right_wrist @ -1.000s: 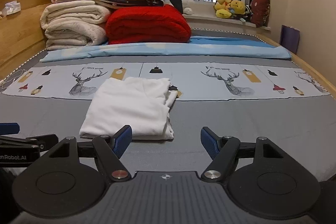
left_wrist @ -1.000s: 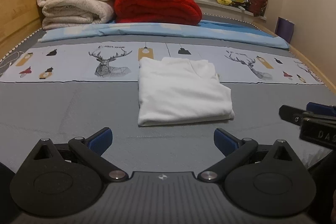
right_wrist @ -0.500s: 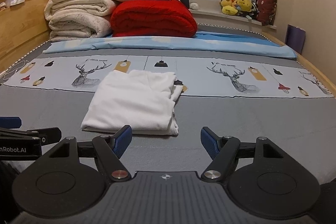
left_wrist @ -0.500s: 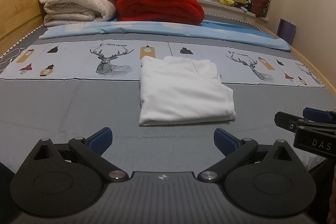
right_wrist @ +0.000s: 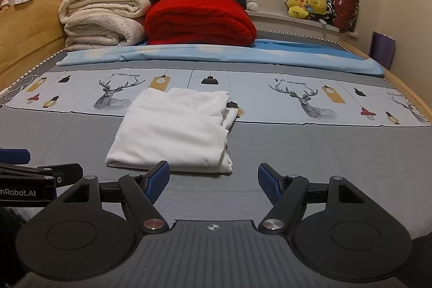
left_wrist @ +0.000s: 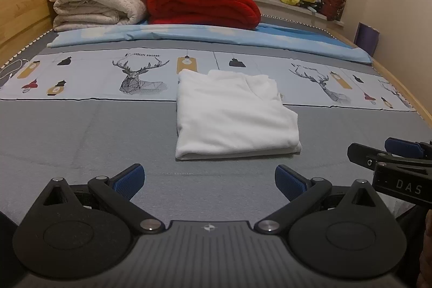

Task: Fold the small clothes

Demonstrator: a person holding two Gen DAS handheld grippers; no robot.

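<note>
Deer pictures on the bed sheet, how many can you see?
2. One deer is printed left of the folded white garment; the other deer is to its right. The garment might hide more.

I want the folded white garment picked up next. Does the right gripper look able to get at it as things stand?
Probably yes. The right gripper is open and empty, just short of the folded white garment, whose near edge lies flat on the grey bedspread with nothing between. The left gripper sits off to the side.
</note>
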